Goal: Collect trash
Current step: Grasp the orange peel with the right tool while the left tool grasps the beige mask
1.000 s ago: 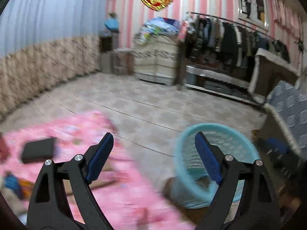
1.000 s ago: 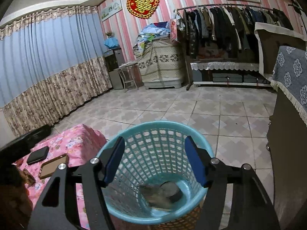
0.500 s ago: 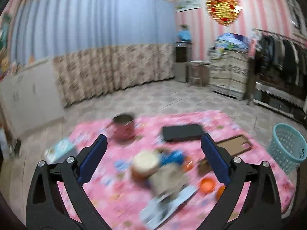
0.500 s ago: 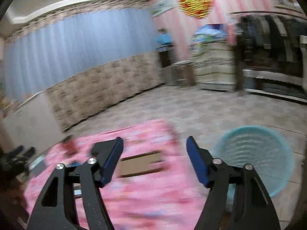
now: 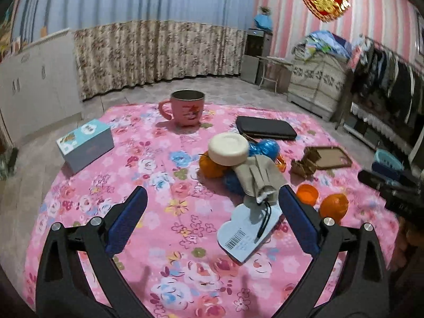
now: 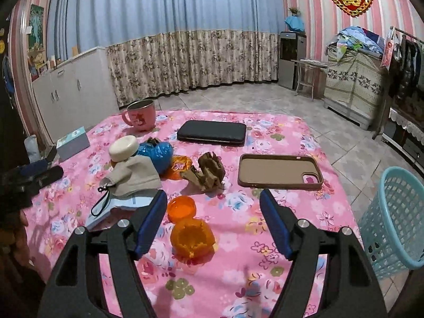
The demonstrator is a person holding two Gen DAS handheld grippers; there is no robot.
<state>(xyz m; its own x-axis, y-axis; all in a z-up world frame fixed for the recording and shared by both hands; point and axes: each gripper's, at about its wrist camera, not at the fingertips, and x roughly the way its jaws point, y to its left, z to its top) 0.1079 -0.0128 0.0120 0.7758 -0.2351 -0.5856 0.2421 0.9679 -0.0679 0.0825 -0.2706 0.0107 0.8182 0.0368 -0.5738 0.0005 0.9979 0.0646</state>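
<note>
Trash lies on a pink flowered cloth (image 6: 238, 212). A hollow orange peel (image 6: 192, 235) and an orange peel cap (image 6: 181, 208) sit just in front of my right gripper (image 6: 213, 195), which is open with nothing held. Beyond them lie crumpled brown paper (image 6: 208, 173), an orange wrapper (image 6: 181, 165) and a blue plastic bag (image 6: 156, 152). My left gripper (image 5: 212, 193) is open and empty over the cloth, with a beige pouch (image 5: 257, 177) and a white barcode card (image 5: 246, 234) by its right finger. The peels (image 5: 333, 206) lie to its right. The light blue basket (image 6: 397, 212) stands on the floor at the right.
On the cloth also lie a pink mug (image 6: 140, 118), a black case (image 6: 212, 132), a brown phone case (image 6: 278, 171), a blue-white box (image 6: 73, 141) and a cream round lid (image 6: 124, 148). Curtains, cabinets and a clothes rack line the tiled room.
Both views have swung left from the basket to the cloth with the trash. The basket, under the right gripper a second ago, now sits at the right edge. Both jaws stand a little wider.
</note>
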